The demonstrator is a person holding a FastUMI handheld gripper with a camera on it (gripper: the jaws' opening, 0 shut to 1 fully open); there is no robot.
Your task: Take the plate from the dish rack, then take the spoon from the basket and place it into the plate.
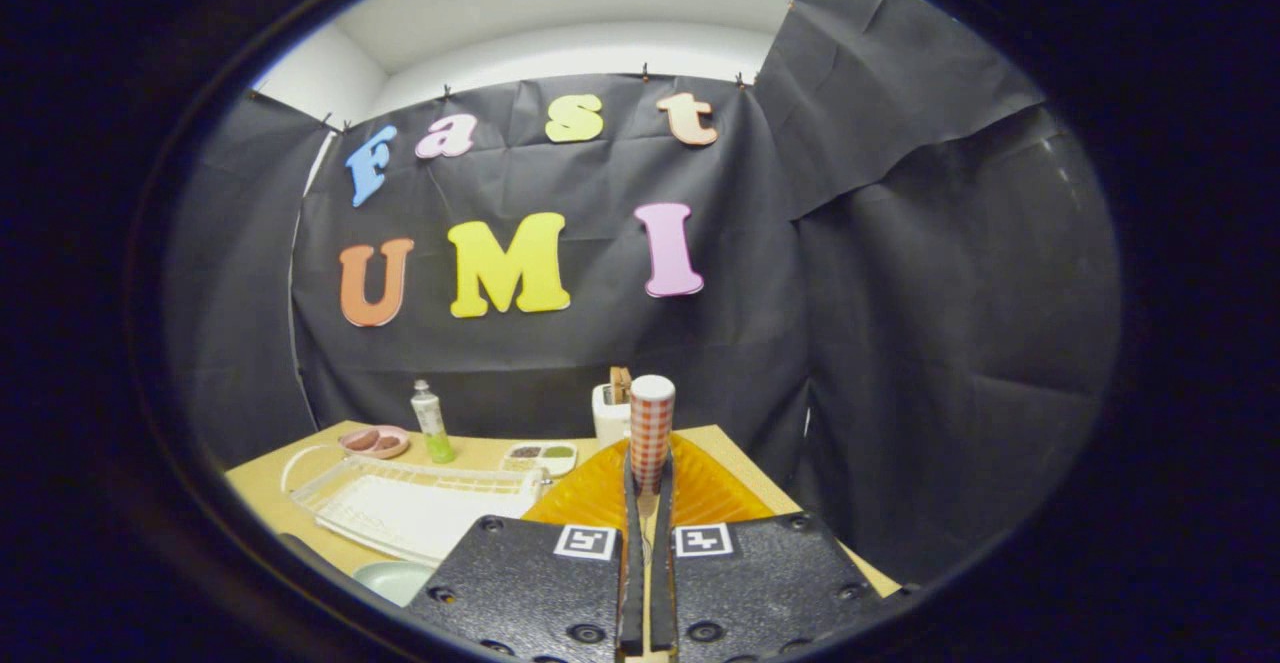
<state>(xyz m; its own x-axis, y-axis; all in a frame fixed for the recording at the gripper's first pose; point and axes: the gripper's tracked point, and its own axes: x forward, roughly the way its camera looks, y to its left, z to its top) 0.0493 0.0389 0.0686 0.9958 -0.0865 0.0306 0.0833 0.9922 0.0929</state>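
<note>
Spoon [651, 430] is clamped between our fingers in the gripper view: checkered handle sticks up past the tips, and the gripper [649, 488] is squeezed narrow on it with both fingers pressing, so we read the grab as done and the carry to the plate as the step in hand. Plate [395, 579], pale green, sits low on the wooden table [262, 488], just beside the left finger body and in front of the white dish rack [415, 508]; part of it is hidden by the gripper. Orange basket [700, 488] lies directly ahead under the spoon. We'd lift enough to get the bowl end, which we can't see, over the basket rim, swing left, then lower onto the plate's centre before letting go; keep the squeeze steady, since a smooth handle may slip. Room-wise: the rack edge is near the plate on the far side, so we approach from the near side. Table's right edge runs just beyond the basket, with the cloth wall near. Bottle [431, 421], pink dish [376, 440], small tray [540, 456] and white holder [610, 411] stand at the back, well apart from our path.
</note>
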